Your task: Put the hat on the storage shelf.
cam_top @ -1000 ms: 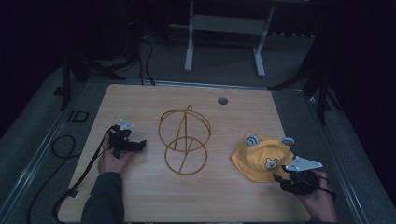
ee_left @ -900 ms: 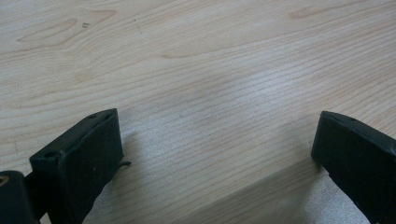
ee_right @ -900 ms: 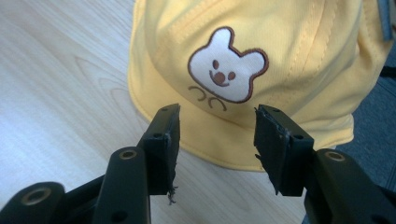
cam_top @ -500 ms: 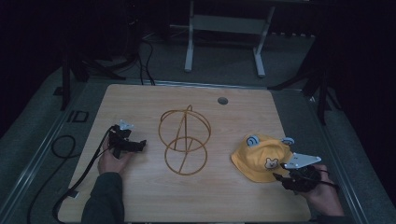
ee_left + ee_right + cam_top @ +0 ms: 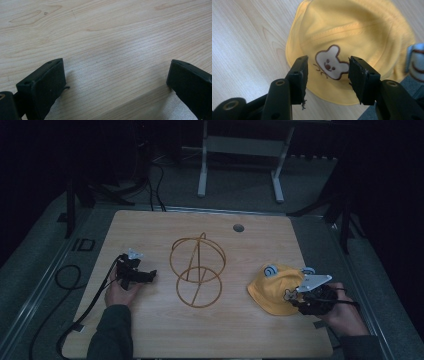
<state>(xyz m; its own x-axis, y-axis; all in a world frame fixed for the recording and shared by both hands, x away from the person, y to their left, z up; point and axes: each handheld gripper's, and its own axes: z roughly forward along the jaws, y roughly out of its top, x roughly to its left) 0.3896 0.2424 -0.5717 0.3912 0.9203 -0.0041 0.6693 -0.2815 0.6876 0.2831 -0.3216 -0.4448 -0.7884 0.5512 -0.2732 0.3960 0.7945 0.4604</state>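
While its jaws stand spread just above the brim, the right gripper hovers over a yellow child's hat lying flat at the table's right edge, lined up to pinch it. Beside the wire hat stand, the left gripper rests spread and empty.

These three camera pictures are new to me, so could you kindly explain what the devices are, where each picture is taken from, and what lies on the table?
A person sits at a wooden table and holds a hand-operated two-jaw gripper in each hand; there is no robot arm. The high view looks down from above. The other two pictures come from cameras riding on the grippers, looking along their black jaws. The left gripper rests open over bare wood. The right gripper hovers open above a yellow hat with a bear patch; its jaws have just been opening, with nothing clamped between them. In the middle of the table stands a gold wire stand. Nothing is held.
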